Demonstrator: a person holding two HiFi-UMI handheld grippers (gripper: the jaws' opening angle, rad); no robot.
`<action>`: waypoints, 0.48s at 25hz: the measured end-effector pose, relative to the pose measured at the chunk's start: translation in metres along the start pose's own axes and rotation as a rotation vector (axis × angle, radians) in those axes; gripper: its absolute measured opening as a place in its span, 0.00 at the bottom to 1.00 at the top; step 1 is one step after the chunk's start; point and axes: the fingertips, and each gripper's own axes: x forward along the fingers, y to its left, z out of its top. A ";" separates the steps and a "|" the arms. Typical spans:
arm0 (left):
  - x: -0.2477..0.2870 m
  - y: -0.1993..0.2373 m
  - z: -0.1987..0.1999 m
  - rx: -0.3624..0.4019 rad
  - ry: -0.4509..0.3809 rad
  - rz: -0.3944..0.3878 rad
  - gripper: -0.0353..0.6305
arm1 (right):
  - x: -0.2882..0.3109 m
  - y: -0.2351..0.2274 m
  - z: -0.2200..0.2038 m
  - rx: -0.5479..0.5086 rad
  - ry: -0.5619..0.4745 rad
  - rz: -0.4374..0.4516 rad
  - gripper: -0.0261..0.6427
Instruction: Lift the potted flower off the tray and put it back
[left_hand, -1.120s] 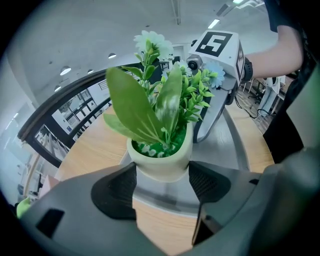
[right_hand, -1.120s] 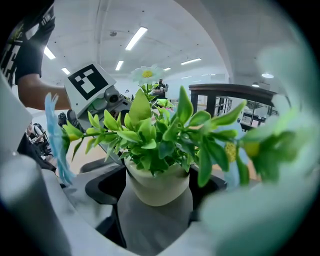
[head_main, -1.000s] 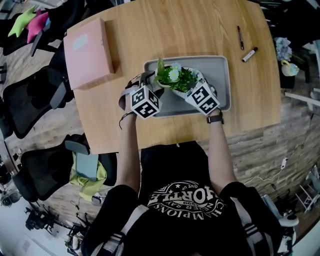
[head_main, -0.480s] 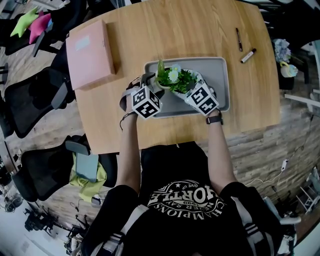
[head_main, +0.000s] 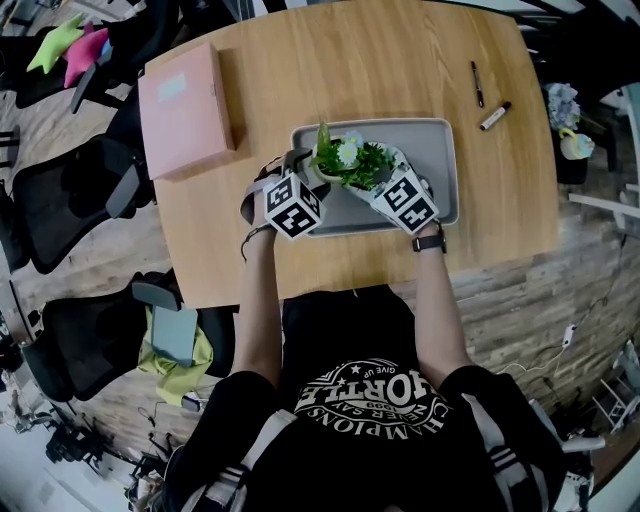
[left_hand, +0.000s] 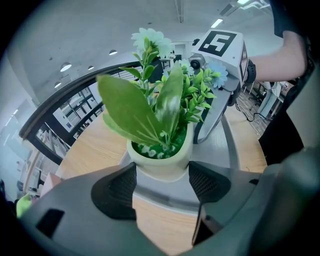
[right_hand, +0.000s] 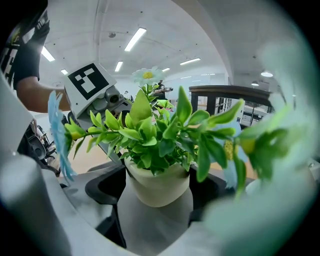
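A potted flower (head_main: 343, 158), a pale green pot with green leaves and white and blue blooms, stands over the left part of the grey tray (head_main: 432, 150). My left gripper (head_main: 306, 166) comes at it from the left and my right gripper (head_main: 384, 168) from the right. In the left gripper view the pot (left_hand: 160, 167) sits between the dark pads (left_hand: 116, 190), which press its sides. The right gripper view shows the pot (right_hand: 157, 187) held the same way, with the left gripper's marker cube (right_hand: 90, 82) behind it. Whether the pot's base touches the tray is hidden.
A pink flat box (head_main: 185, 110) lies on the wooden table at the back left. Two pens (head_main: 478, 78) (head_main: 497, 115) lie at the back right. Black office chairs (head_main: 60, 200) stand left of the table. The person's body is at the near edge.
Both grippers and the pot hold the same place over the tray. Only the head view has shifted slightly.
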 end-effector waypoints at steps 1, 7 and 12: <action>-0.001 -0.001 0.000 -0.005 0.000 0.000 0.57 | 0.000 0.001 0.001 -0.004 0.002 0.002 0.66; -0.007 -0.002 0.000 -0.021 0.002 0.003 0.57 | -0.003 0.004 0.006 -0.013 0.000 0.006 0.66; -0.012 -0.002 0.000 -0.028 0.018 0.013 0.57 | -0.005 0.007 0.010 -0.021 -0.002 0.005 0.66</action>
